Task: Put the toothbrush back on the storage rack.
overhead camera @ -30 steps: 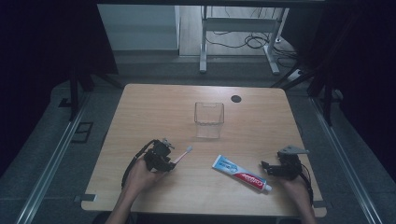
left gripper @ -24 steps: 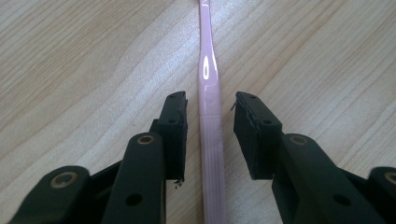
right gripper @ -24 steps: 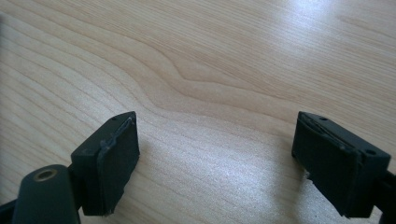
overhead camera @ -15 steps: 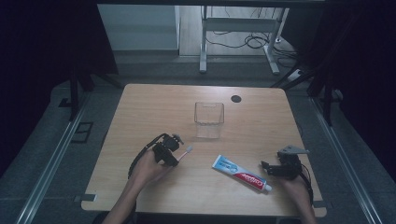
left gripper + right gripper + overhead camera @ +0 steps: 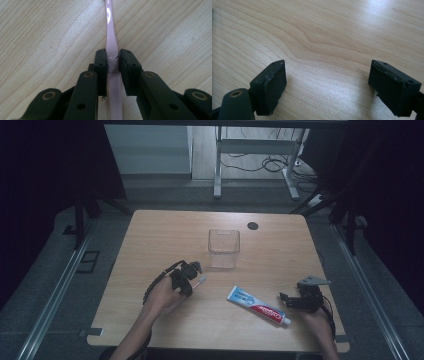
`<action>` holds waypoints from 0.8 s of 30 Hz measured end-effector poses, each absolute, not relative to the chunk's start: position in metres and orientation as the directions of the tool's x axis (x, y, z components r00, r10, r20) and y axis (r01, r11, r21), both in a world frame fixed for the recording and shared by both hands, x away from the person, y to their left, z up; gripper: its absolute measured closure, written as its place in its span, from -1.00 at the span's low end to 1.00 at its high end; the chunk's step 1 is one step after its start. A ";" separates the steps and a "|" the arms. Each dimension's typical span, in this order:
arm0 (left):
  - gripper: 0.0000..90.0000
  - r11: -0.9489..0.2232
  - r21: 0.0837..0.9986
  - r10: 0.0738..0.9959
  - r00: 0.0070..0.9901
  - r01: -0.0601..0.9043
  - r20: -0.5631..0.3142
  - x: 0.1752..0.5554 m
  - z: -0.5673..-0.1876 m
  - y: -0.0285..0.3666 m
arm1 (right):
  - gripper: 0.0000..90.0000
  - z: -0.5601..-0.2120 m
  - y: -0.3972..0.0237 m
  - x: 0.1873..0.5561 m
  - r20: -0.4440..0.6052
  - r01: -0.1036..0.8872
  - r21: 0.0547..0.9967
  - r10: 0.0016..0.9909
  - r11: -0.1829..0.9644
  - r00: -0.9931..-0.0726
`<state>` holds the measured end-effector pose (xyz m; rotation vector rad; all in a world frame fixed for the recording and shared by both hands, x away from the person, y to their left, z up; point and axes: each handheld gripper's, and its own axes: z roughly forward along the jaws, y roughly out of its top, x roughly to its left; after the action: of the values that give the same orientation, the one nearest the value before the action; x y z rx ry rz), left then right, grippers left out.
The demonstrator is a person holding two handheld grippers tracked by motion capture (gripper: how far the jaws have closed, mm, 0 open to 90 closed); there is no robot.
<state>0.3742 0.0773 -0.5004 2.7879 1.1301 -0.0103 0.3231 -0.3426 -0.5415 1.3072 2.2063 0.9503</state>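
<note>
Dim room, pale wood surface (image 5: 150, 235) lit from above, cable grommet (image 5: 252, 225) near its far edge. Step in hand was the pick of the pink toothbrush (image 5: 110, 37): it lay flat on the surface at about 8 o'clock from the clear plastic cup (image 5: 223, 248), bristle end pointing toward 2 o'clock. Left gripper (image 5: 113, 60) had just been closing, and its fingers (image 5: 101, 65) stood narrow, both sides touching the handle, so I read it as gripped but not yet lifted. Right gripper (image 5: 327, 82) sat at 3 o'clock of the toothpaste tube (image 5: 257, 306), just beside the cap end, fingers (image 5: 273, 82) wide with bare wood between them. Next move, my guess: lift straight up, swing to 1 o'clock, tip the brush upright over the cup. Needs firm grip; the slim handle could pivot.
</note>
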 end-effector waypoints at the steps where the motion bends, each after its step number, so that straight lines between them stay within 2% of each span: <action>1: 0.69 -0.714 0.108 0.691 0.721 0.692 -0.053 0.375 -0.500 0.077 | -0.68 -0.542 -0.343 0.323 0.000 0.602 0.727 0.877 0.330 -0.480; 8: 0.75 -0.722 0.079 0.689 0.725 0.688 -0.018 0.375 -0.499 0.070 | -0.68 -0.541 -0.343 0.323 -0.001 0.603 0.727 0.877 0.330 -0.480; 14: 0.75 -0.722 0.091 0.687 0.726 0.686 -0.022 0.376 -0.498 0.072 | -0.69 -0.541 -0.342 0.323 0.000 0.602 0.726 0.877 0.331 -0.481; 24: 0.76 -0.707 0.184 0.687 0.725 0.683 -0.051 0.373 -0.480 0.075 | -0.69 -0.541 -0.342 0.323 -0.001 0.602 0.726 0.877 0.331 -0.481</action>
<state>0.3727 0.0748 -0.4797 2.7383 1.0995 0.0309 0.3231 -0.3425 -0.5415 1.3066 2.2073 0.9493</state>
